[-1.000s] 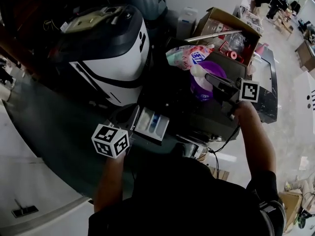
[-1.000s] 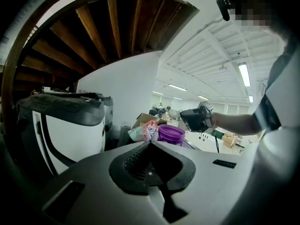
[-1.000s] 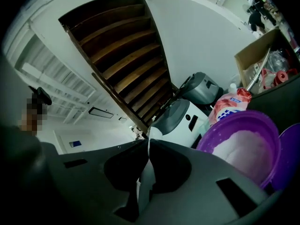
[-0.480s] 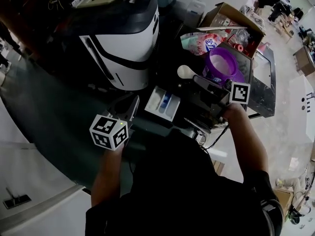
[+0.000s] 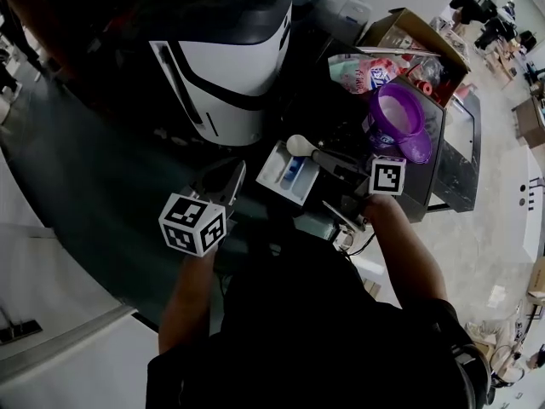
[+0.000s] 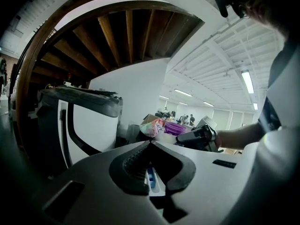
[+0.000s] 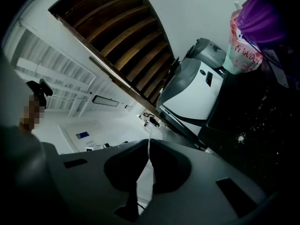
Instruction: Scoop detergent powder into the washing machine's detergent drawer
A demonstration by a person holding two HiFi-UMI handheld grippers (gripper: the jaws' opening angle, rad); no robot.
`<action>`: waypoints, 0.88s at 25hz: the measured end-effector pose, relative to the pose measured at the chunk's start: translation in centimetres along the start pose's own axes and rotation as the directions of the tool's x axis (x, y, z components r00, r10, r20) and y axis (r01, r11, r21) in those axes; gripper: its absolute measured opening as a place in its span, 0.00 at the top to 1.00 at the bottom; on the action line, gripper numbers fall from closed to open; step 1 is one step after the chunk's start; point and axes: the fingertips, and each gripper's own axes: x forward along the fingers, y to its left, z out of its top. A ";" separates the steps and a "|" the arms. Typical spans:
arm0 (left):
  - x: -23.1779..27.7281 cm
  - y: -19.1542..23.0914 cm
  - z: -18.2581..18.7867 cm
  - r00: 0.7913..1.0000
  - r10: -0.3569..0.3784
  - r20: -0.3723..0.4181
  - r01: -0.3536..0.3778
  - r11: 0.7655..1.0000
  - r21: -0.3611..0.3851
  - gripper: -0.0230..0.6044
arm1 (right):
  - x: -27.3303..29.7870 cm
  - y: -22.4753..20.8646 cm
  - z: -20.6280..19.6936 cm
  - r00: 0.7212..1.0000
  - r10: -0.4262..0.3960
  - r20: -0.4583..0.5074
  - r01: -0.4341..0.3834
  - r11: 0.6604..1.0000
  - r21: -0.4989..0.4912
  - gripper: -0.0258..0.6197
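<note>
The right gripper (image 5: 325, 157) is pointing left across the black top (image 7: 253, 121); its 2 jaws are pressing together on the thin white handle of the scoop (image 5: 298, 146), pinching it. The scoop's round head is hanging at the far right corner of the drawer (image 5: 283, 177); contact with the rim cannot be determined.

The left gripper (image 6: 150, 143) is sitting just beside the drawer's left side; its 2 jaws are meeting tip to tip with nothing between them; the drawer is showing beyond them.

The drawer is standing open and white, with 1 blue insert in a compartment.

A purple tub (image 5: 398, 113) is standing open on the black top, right of the drawer and beyond the right gripper; a printed bag (image 5: 362, 71) is leaning just beside the tub; a cardboard box (image 5: 417, 37) is sitting behind both.

A white-and-black appliance (image 5: 226, 66) is standing left of the tub, beyond the drawer.

White specks (image 7: 241, 137) are lying scattered on the black top.
</note>
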 end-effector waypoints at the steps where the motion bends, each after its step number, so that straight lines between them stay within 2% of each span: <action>1: 0.1 0.1 -0.3 1.000 0.002 -0.006 -0.002 1.000 -0.001 0.95 | 0.2 -0.8 -0.5 1.000 -0.018 -0.006 0.018 1.000 0.013 0.93; 5: 0.7 1.0 -1.4 1.000 0.016 -0.024 -0.017 1.000 -0.026 0.95 | 1.3 -4.1 -2.9 0.996 -0.072 -0.050 0.074 0.996 0.040 0.93; 10: 1.3 1.2 -3.0 0.999 0.016 -0.048 -0.019 0.999 -0.049 0.95 | 2.9 -5.9 -5.8 0.985 -0.112 -0.133 0.114 0.993 0.009 0.93; 15: 1.1 1.6 -3.6 0.998 0.031 -0.051 -0.034 0.997 -0.065 0.95 | 3.2 -8.7 -8.0 0.951 -0.231 -0.206 0.216 0.972 -0.094 0.93; 22: 0.3 2.4 -4.6 0.997 0.054 -0.046 -0.058 0.994 -0.088 0.95 | 4.3 -11.1 -9.4 0.896 -0.355 -0.266 0.292 0.923 -0.249 0.93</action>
